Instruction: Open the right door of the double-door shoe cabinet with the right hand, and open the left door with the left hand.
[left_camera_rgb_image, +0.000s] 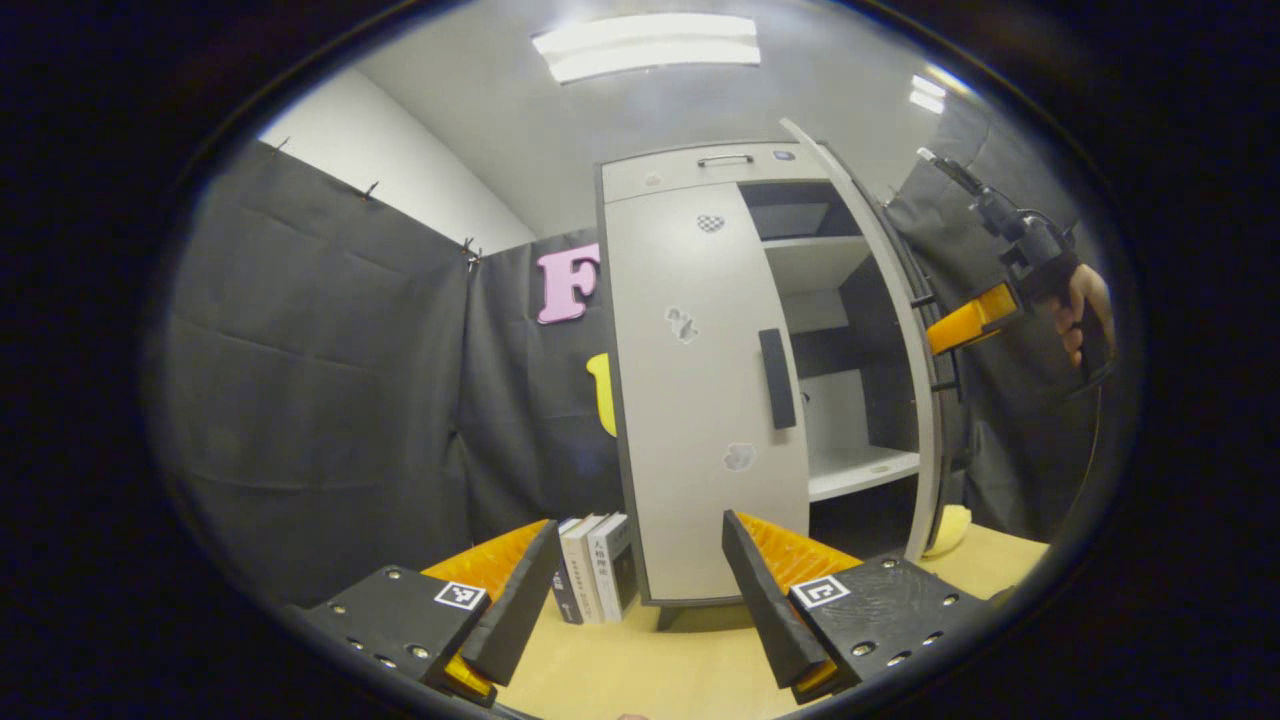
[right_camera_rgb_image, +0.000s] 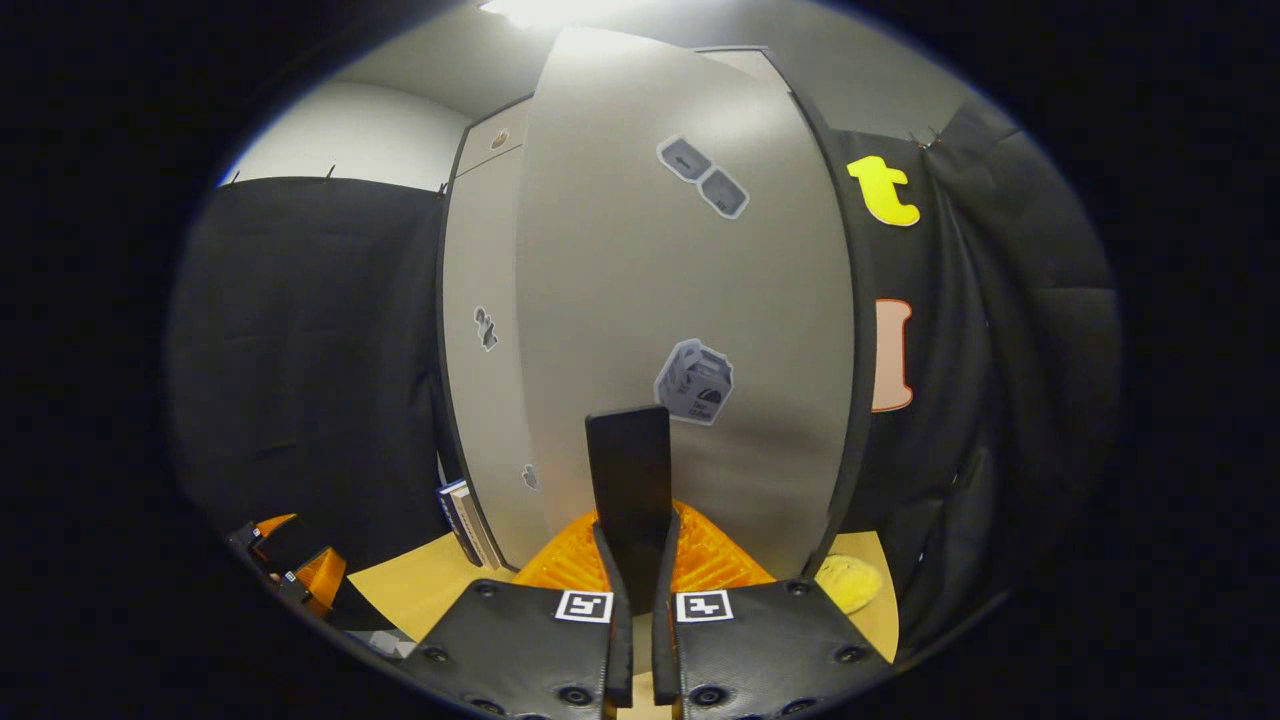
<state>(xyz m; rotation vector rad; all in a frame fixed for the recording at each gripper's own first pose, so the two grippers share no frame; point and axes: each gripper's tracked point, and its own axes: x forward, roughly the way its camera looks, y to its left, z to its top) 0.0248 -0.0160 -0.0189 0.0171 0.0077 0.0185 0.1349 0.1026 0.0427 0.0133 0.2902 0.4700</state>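
Shoe cabinet (left_camera_rgb_image: 700, 400) upright on the wooden desk (left_camera_rgb_image: 640, 660), in front of the black cloth wall. Right door (left_camera_rgb_image: 895, 330) swung wide open in the left gripper view, baring white shelves (left_camera_rgb_image: 860, 470) inside; left door (left_camera_rgb_image: 690, 400) closed, its dark vertical handle (left_camera_rgb_image: 777, 378) near the inner edge, small stickers scattered over its face. Drawer front with a metal pull (left_camera_rgb_image: 725, 159) across the top of the cabinet.

Left hand-held gripper (left_camera_rgb_image: 640, 590) low over the desk, fingers spread wide apart and holding nothing, pointed at the foot of the closed left door, well short of its handle. A few books (left_camera_rgb_image: 595, 565) standing upright on the desk just left of the cabinet base, between the spread fingers in that view.

Right hand-held gripper (right_camera_rgb_image: 637, 575) pressed together on the right door's dark handle (right_camera_rgb_image: 630, 490), both fingers pinching its lower end; right door (right_camera_rgb_image: 680, 300) looming close, a box-shaped sticker (right_camera_rgb_image: 694, 382) just right of the handle. Same gripper farther off in the left gripper view (left_camera_rgb_image: 970, 322), held by a hand (left_camera_rgb_image: 1085, 315) at the outer face of the open door. Yellow object (right_camera_rgb_image: 848, 582) on the desk beside the cabinet's right foot.
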